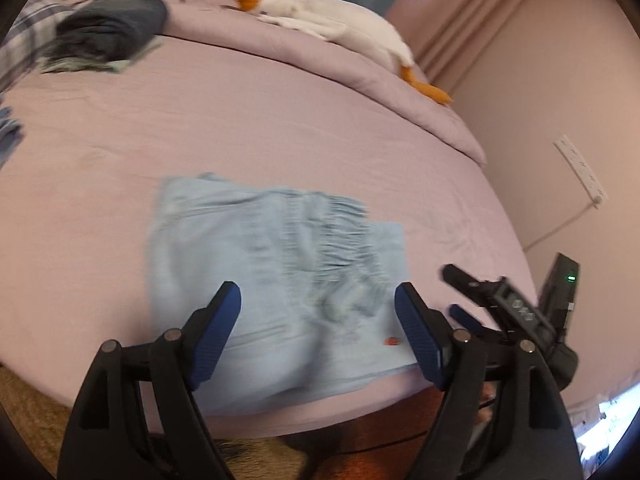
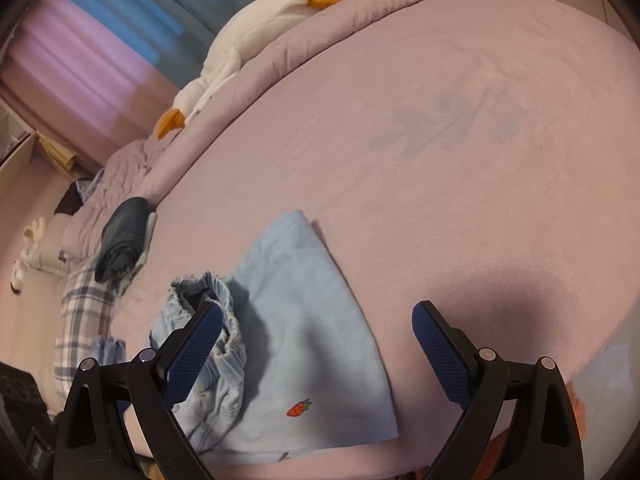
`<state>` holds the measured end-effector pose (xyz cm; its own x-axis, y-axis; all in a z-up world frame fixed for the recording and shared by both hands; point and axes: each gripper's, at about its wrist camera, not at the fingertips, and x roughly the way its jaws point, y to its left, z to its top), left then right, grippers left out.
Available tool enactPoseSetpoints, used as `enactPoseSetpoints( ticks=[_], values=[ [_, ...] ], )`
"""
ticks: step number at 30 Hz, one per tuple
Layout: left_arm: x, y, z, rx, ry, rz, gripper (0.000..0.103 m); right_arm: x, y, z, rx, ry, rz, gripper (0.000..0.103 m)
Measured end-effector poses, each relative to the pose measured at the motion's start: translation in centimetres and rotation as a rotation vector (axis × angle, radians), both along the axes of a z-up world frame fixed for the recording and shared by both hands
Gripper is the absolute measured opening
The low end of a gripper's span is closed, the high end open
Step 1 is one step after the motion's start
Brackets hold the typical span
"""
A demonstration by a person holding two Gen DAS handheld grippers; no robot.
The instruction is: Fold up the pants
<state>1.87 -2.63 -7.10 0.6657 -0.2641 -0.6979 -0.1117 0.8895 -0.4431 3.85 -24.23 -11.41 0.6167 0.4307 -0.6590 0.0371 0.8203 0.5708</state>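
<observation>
Light blue pants (image 1: 260,264) lie folded into a rough rectangle on the lilac bed sheet (image 1: 200,132), near the bed's front edge. Their gathered elastic waistband (image 2: 204,292) bunches up on the left side of the right wrist view, and a small red strawberry patch (image 2: 299,408) shows near the lower hem. My left gripper (image 1: 320,320) hovers above the pants, open, with nothing between its blue pads. My right gripper (image 2: 316,320) is open too, above the pants; its left finger (image 2: 196,344) is next to the waistband. The left wrist view is blurred.
A white plush goose (image 1: 332,20) with orange beak and feet lies on the rolled duvet (image 1: 400,92) at the back. A stack of dark folded clothes (image 1: 112,28) and a plaid cloth (image 2: 84,312) sit at the bed's far side. A power strip (image 1: 580,172) hangs on the wall.
</observation>
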Motion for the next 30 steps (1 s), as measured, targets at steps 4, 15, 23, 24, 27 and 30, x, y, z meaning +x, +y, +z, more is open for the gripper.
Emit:
enactPoseSetpoints(
  ticks=[4, 15, 23, 24, 27, 30],
  values=[
    [-1.0, 2.7, -1.1, -0.009, 0.039, 0.075, 0.080, -0.1, 1.0, 0.3, -0.019, -0.007, 0.020, 0.095],
    [-4.2, 7.2, -1.4, 0.003, 0.053, 0.205, 0.080, -0.4, 3.8, 1.6, -0.087, -0.046, 0.086, 0.095],
    [-4.9, 8.0, -1.9, 0.067, 0.068, 0.227, 0.080, -1.0, 4.9, 2.2, -0.101, -0.064, 0.117, 0.095],
    [-4.9, 7.9, -2.0, 0.081, 0.071, 0.227, 0.080, -1.2, 5.1, 2.5, -0.108, -0.075, 0.127, 0.095],
    [-4.8, 7.9, -2.4, 0.092, 0.083, 0.207, 0.080, -1.8, 5.5, 3.0, -0.117, -0.100, 0.145, 0.095],
    [-4.8, 8.1, -2.6, 0.089, 0.088, 0.206, 0.080, -2.1, 6.1, 3.0, -0.109, -0.097, 0.177, 0.095]
  ],
)
